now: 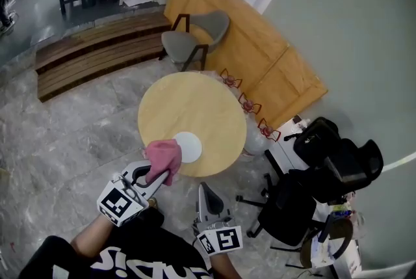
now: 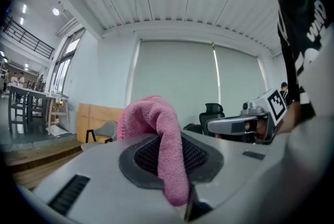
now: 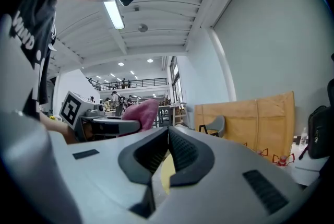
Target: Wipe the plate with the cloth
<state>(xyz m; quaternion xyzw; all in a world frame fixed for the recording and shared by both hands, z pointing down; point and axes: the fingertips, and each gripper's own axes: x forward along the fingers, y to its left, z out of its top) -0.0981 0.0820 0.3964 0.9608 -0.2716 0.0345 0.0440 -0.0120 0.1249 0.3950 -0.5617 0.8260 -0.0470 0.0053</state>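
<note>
Grips the pink cloth [image 1: 162, 157] in the left gripper [image 1: 158, 177], with both fingers [image 2: 94, 168] pressed together on one fold of it. In the left gripper view, shows that fold running down the seam between the dark pads [image 2: 201, 157] and ending near the finger roots, with the rest bunched in a lump above and beyond the fingertips. In the head view, carries that bunched part out ahead of the fingertips, over the near left edge of the round wooden bench [image 1: 195, 105] and overlapping the left rim of the white plate [image 1: 190, 146]; cannot tell whether touching the plate or hanging just above it. Has the plate lying flat close to the bench's near edge. Holds the right gripper [image 1: 206, 190] level, to the right of the left one, short of the bench's near edge and apart from both plate and cloth. Has its fingers [image 3: 190, 157] closed tip to tip with nothing between them, only a sliver of pale yellow showing through the slit lower down. In the right gripper view, shows the cloth as a pink lump past the left gripper, off to the left of the closed fingers. Beyond the bench: a grey chair [image 1: 198, 37], a large wooden board [image 1: 266, 63] against the wall, low wooden steps [image 1: 97, 53] to the left, and a black office chair [image 1: 312, 186] on the right.
</note>
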